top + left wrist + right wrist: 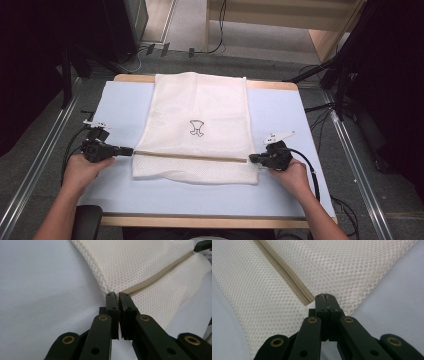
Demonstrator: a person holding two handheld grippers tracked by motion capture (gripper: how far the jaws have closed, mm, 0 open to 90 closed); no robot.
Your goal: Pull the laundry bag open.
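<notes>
Both claws, left claw (117, 294) and right claw (325, 296), clamped on mesh bag (197, 125) zipper ends; risks slipping off under uneven tension.

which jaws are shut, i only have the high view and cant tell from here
observer: the right gripper has its jaws fully shut, tips over the mesh at one end of the zip. I can't tell whether cloth is between them.
operator: and the left
observer: the left gripper shows a thin slit between its jaws, and they seem to pinch the edge of the bag at the zip's other end.
operator: zip open or closed
observer: it looks closed along the stretch near the right gripper, with the two halves meeting.
</notes>
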